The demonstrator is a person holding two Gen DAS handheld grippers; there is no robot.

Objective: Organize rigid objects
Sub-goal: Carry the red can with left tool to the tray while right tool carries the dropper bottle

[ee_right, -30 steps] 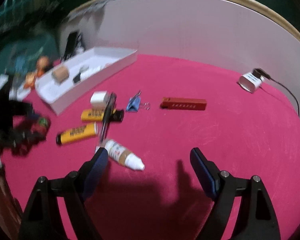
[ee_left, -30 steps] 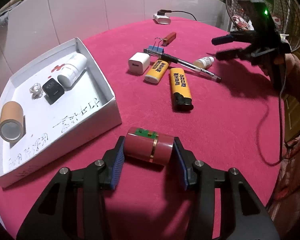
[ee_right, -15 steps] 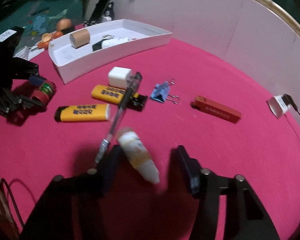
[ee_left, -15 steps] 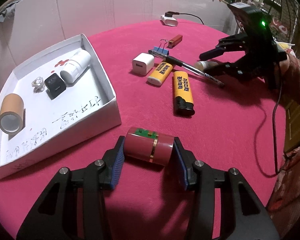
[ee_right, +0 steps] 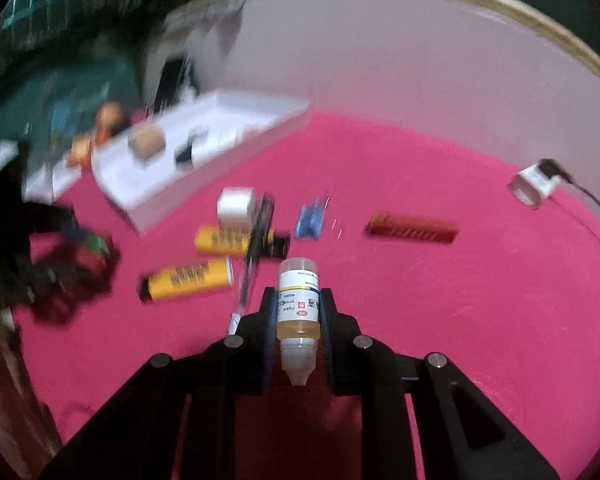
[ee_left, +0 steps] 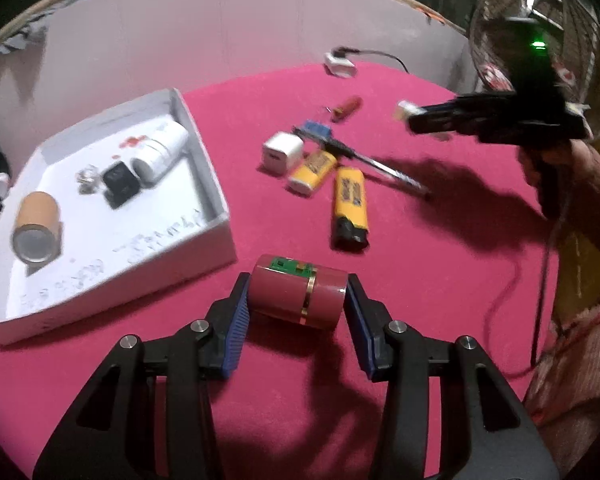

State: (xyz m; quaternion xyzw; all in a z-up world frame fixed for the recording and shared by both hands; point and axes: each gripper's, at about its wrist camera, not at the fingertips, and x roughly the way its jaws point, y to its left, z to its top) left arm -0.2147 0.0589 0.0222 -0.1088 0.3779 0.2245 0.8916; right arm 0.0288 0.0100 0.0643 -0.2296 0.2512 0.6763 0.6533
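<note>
Gripping dropper bottle (ee_right: 298,304), R claw (ee_right: 298,312) above tablecloth (ee_right: 460,340).

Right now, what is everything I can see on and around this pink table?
Red cylinder: 1, red with gold band, between left gripper's fingers.
Dropper bottle: 1, clear with amber liquid, in right gripper.
Lighters: 2, yellow, mid-table.
Pen: 1, black, lying across one lighter.
Charger cube: 1, white, beside the lighters.
Binder clip: 1, blue.
Red bar: 1, far side.
Plugged adapter: 1, white, table edge.
Tray: 1, white, holds tape roll, white bottle, black block.
Left hand-held gripper: black, shut.
Right hand-held gripper: black, shut.
</note>
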